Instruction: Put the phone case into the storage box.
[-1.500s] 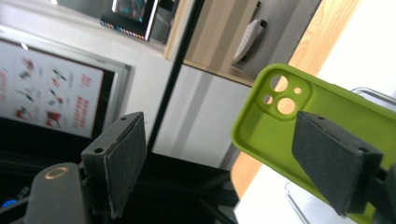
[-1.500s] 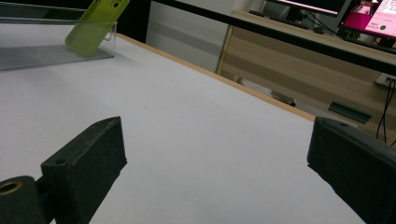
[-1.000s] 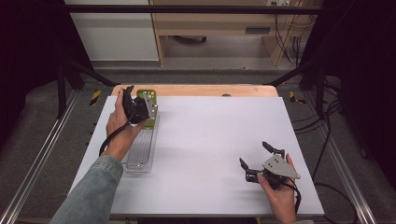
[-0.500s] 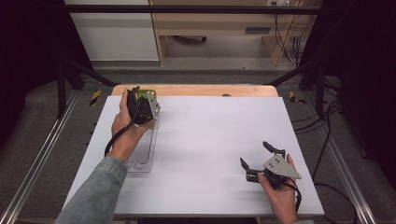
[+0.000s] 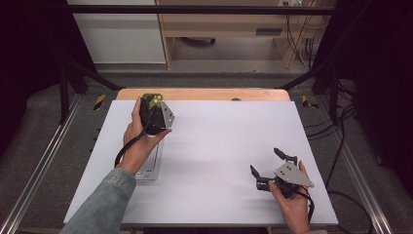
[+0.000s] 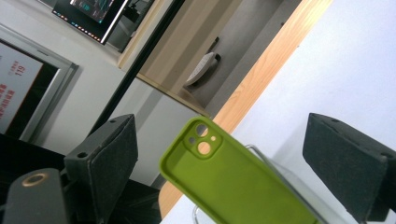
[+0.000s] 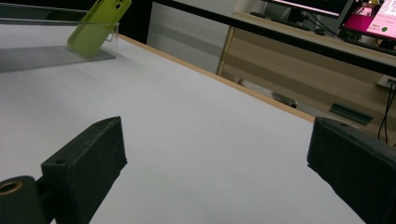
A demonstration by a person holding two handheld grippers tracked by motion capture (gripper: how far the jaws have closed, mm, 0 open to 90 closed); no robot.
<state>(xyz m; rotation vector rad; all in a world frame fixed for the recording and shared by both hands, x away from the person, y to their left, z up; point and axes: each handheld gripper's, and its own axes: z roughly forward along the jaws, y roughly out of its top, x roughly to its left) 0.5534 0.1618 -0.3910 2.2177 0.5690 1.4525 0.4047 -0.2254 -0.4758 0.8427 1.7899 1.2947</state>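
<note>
Left gripper (image 5: 155, 103), jaws wide, straddles the green phone case (image 6: 233, 182) leaning in a clear tray (image 5: 148, 168) near the desk's far-left corner, seemingly lined up to grasp it; right gripper (image 5: 267, 168) idles, jaws wide.

Left gripper (image 5: 155, 108) hides most of phone case (image 5: 152, 98).

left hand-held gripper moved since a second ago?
Yes. The left hand-held gripper has slid along the clear tray toward the table's far wooden edge, now over the green phone case.
</note>
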